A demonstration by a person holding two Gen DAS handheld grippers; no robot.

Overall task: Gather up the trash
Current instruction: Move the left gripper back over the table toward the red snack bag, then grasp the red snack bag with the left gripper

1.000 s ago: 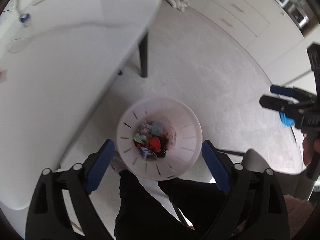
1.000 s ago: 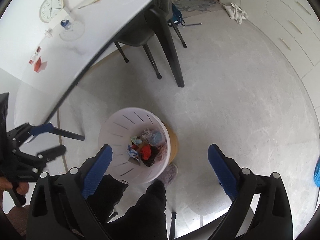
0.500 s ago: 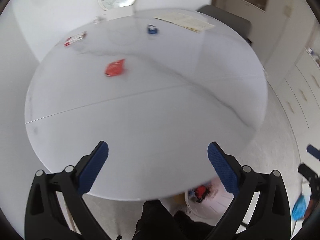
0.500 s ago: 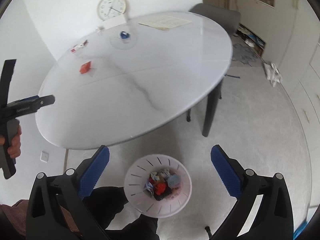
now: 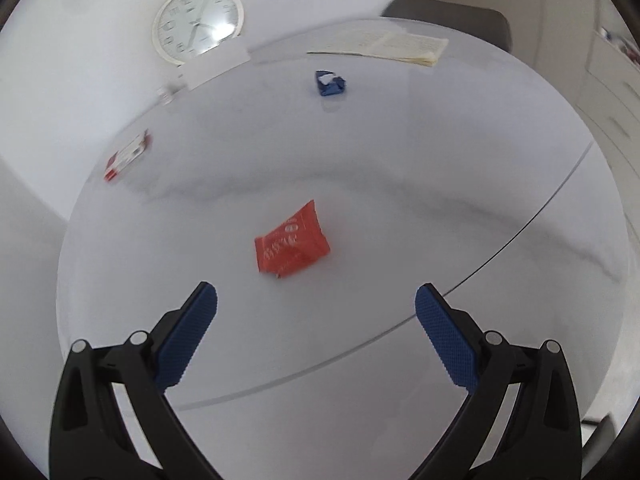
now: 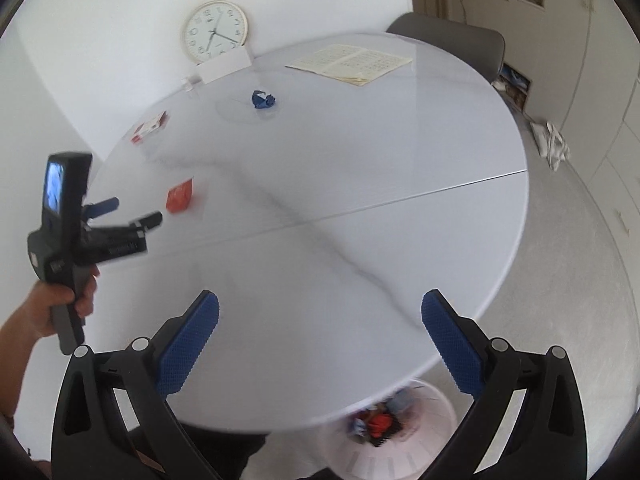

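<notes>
The round table (image 6: 360, 208) is left mostly bare, with open room over its near half. Only 3 small items interrupt it: a red wrapper (image 5: 292, 242), a blue crumpled wrapper (image 5: 330, 83) and a red-and-white packet (image 5: 127, 156), set well apart. An open booklet (image 6: 350, 62) is laid at the far edge.

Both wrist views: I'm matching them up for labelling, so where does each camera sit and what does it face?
Left wrist: on the left gripper, angled down at the table and red wrapper; only its open fingers show.
Right wrist: on the right gripper, farther back; shows the left gripper, the hand holding it, the bin.
Shared: table, red wrapper, blue wrapper, clock.
</notes>
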